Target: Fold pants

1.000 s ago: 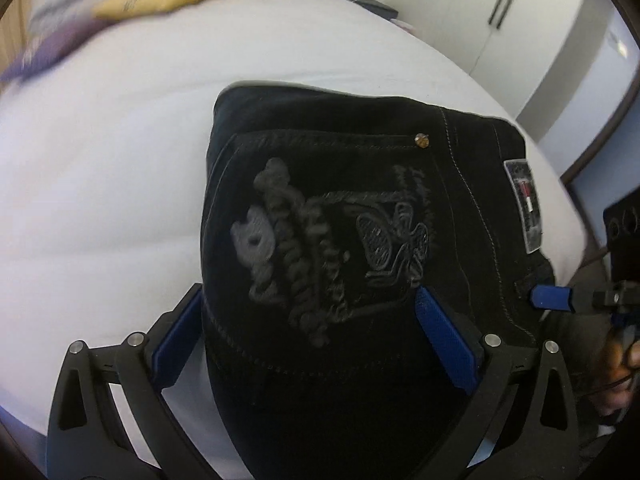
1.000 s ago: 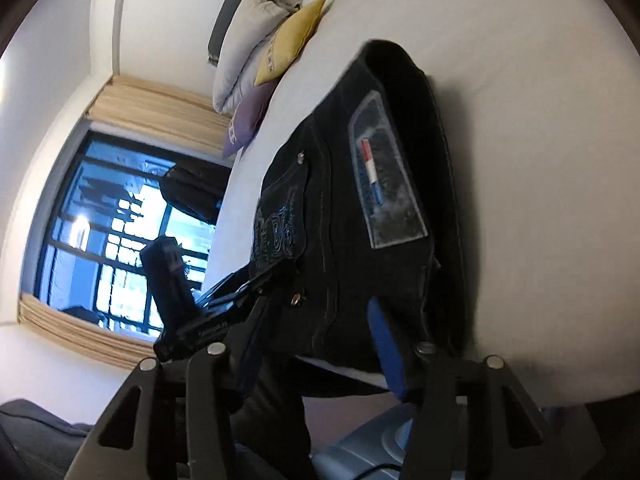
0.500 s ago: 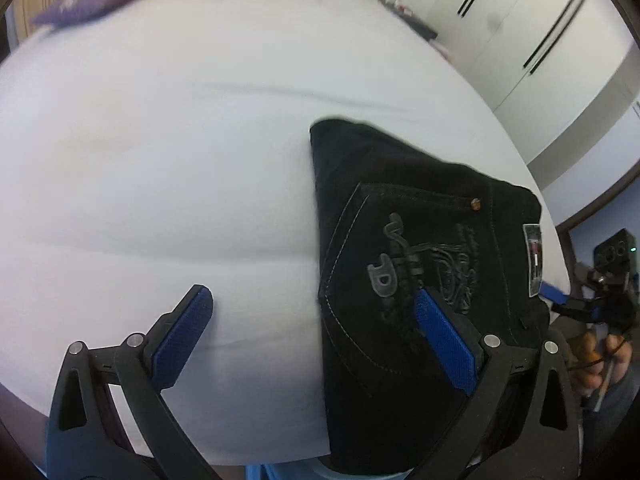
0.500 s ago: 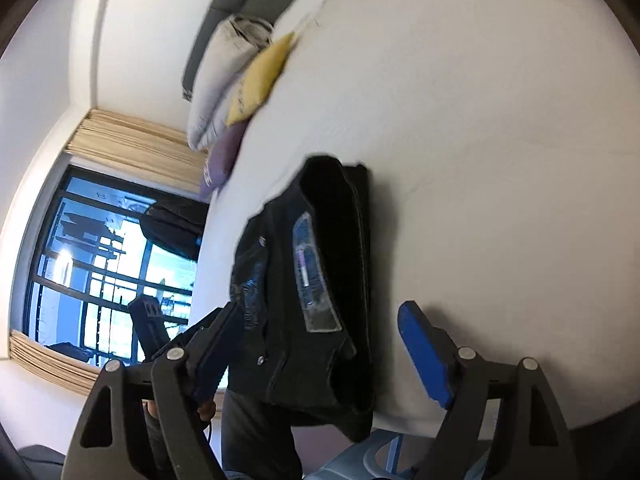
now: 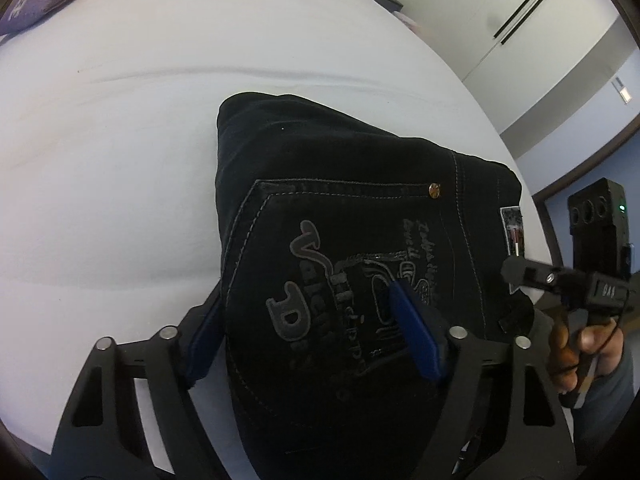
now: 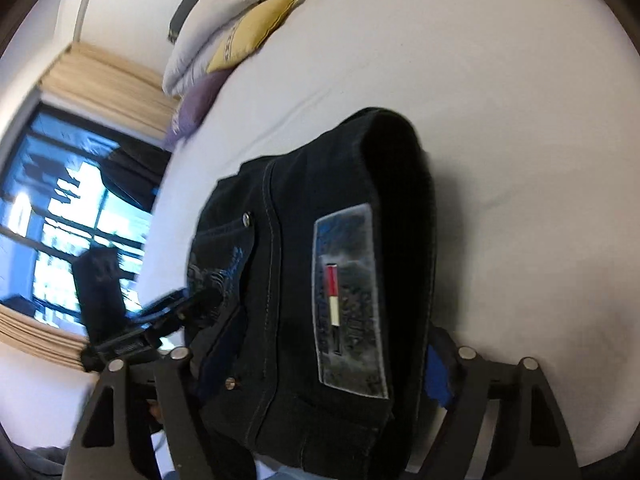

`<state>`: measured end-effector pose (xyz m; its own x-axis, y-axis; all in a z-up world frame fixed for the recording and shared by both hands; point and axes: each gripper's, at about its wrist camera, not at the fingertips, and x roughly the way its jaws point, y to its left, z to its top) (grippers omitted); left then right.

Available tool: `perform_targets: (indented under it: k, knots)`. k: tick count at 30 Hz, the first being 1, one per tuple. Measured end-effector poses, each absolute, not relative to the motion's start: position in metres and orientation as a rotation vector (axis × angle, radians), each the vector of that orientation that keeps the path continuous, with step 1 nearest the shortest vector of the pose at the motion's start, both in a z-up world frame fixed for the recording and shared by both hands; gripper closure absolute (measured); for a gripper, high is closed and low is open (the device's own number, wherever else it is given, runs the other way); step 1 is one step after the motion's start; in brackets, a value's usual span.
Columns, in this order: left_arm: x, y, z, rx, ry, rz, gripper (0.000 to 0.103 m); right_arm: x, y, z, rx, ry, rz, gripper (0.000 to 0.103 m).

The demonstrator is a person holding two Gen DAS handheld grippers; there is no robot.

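Note:
Black folded pants (image 5: 344,184) with a printed back pocket lie on the white bed (image 5: 120,160). My left gripper (image 5: 308,336) is closing on their near end. Its left pad is half hidden at the stack's left edge and its right pad lies on the pocket print. Cloth fills the gap. My right gripper (image 6: 328,360) is closing on the waistband end near the grey label (image 6: 348,304). Cloth bulges over both of its blue pads. A hand (image 5: 580,344) holds the right gripper at the pants' right edge.
Yellow (image 6: 256,28), purple (image 6: 196,108) and white (image 6: 216,20) pillows lie at the head of the bed. A window (image 6: 60,220) with a rolled blind is on one side and white wardrobe doors (image 5: 500,12) on the other. The bed's edge runs just under both grippers.
Half a second ago both grippers stood off the pants with jaws wide. Both have moved back over the stack, and their jaws have narrowed around it.

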<state>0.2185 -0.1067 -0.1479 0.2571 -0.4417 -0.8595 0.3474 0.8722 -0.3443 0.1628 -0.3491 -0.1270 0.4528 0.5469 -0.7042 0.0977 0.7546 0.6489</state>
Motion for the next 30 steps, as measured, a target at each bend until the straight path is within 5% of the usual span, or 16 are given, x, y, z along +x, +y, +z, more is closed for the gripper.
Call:
perform_targets:
  k: [4,10,21,30]
  knots:
    - [0.212,-0.105,-0.142,-0.084,1.184,-0.536,0.051,0.160,-0.354,-0.125,0.633,1.100,0.245,0.062]
    - [0.205,-0.117,-0.127,-0.029,1.150,-0.508,0.079,0.155,-0.351,-0.116,0.574,1.072,0.220,0.076]
    - [0.223,-0.137,-0.056,-0.046,1.012,-0.542,0.084,0.162,-0.357,-0.040,0.453,0.908,0.242,0.082]
    - [0.310,-0.180,-0.019,-0.004,0.912,-0.532,0.084,0.236,-0.404,0.003,0.374,0.822,0.202,0.082]
